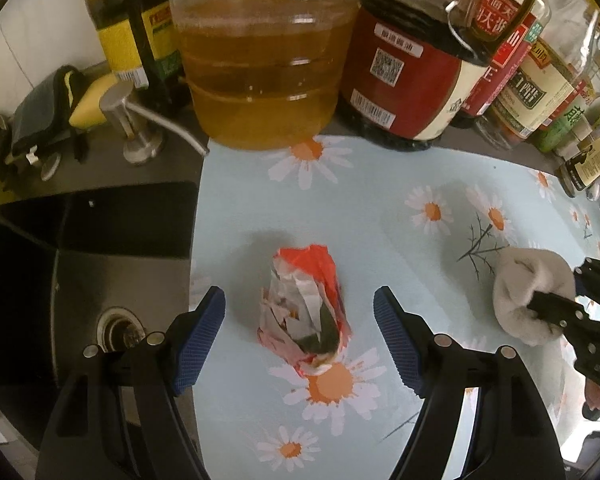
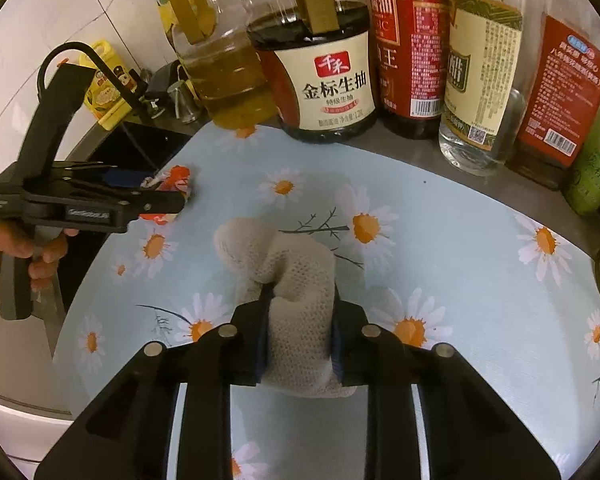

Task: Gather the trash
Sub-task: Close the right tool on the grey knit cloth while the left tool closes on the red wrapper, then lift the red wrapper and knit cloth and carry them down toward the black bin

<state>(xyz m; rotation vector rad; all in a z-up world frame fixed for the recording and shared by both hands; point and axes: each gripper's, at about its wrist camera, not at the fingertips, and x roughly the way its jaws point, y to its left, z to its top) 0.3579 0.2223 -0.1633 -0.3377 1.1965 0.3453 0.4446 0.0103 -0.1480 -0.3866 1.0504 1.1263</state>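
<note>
A crumpled red and white wrapper (image 1: 304,304) lies on the daisy-print mat (image 1: 380,216). My left gripper (image 1: 300,308) is open, its blue-padded fingers on either side of the wrapper, not touching it. My right gripper (image 2: 300,320) is shut on a beige knitted cloth (image 2: 296,272) that rests on the mat. In the left wrist view the cloth (image 1: 528,292) and right gripper (image 1: 556,308) show at the right. In the right wrist view the wrapper (image 2: 172,184) lies partly behind the left gripper (image 2: 156,196).
A dark sink (image 1: 92,272) with a drain lies left of the mat. An oil jug (image 1: 260,56), a soy sauce jar (image 1: 412,68) and several bottles (image 2: 480,68) line the back. A soap pump (image 1: 132,120) and a sponge (image 1: 96,100) stand behind the sink.
</note>
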